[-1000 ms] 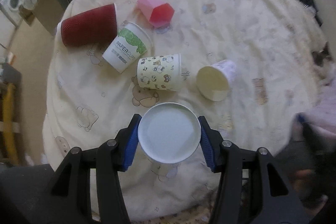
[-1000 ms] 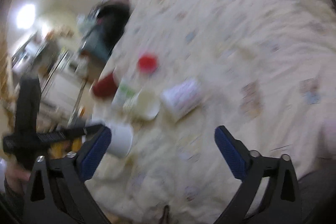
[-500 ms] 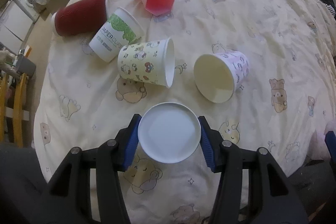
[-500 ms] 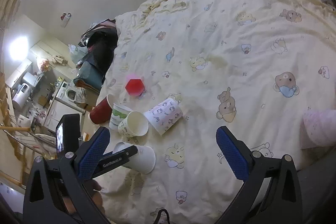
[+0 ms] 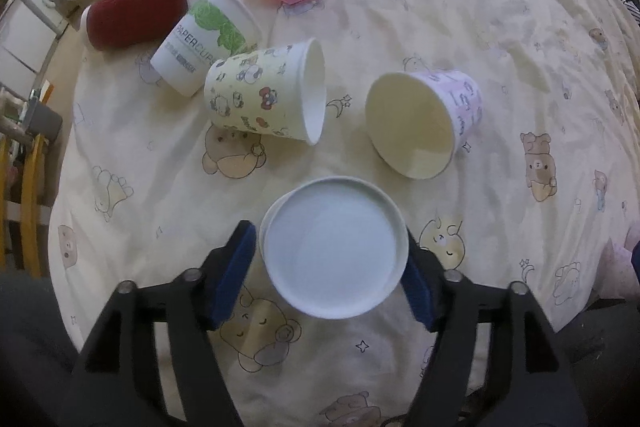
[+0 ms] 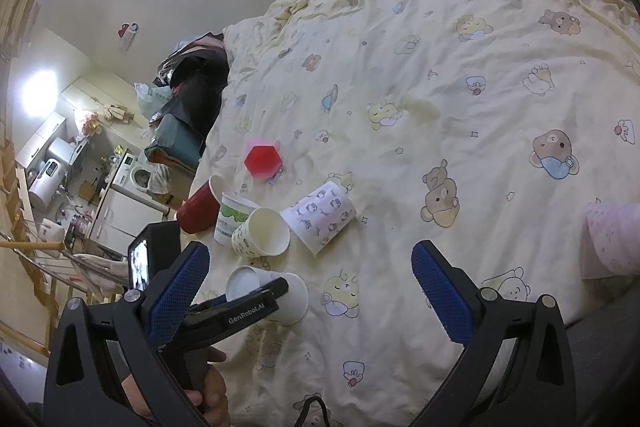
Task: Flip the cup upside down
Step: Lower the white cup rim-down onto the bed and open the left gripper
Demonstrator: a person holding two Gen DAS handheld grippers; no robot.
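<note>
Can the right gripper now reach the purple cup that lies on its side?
Probably yes. The right gripper is open and empty, and only bare blanket shows between it and the purple cup; the neighbouring cartoon cup lies close beside it.

Left wrist view close above the bed, looking steeply down past its jaws at the white cup, right wrist view higher and farther back, facing across the bed toward the room, both sharing the cluster of cups on the bedspread.
</note>
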